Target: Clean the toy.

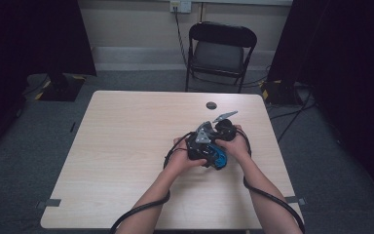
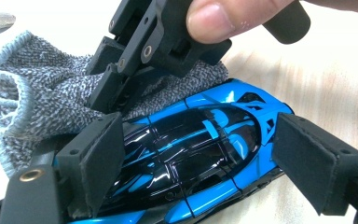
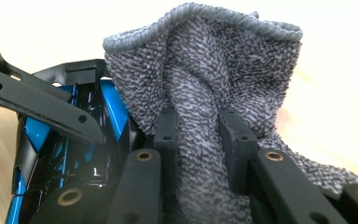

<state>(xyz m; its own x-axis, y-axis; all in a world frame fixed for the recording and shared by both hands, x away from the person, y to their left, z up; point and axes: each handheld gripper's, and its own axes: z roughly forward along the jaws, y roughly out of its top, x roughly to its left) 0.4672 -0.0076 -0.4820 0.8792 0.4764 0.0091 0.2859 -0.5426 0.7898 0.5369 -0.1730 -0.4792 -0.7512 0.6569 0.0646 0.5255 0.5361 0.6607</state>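
Blue toy car and grey cloth, right-centre of table.

The toy car (image 2: 200, 154) is glossy blue with a black canopy and black panel lines; it sits upright on the table top, its body between two black pads. The grey knitted cloth (image 3: 205, 93), flecked with a hemmed edge, is bunched and pinched into a standing fold, touching the car's end and lying partly on the table.
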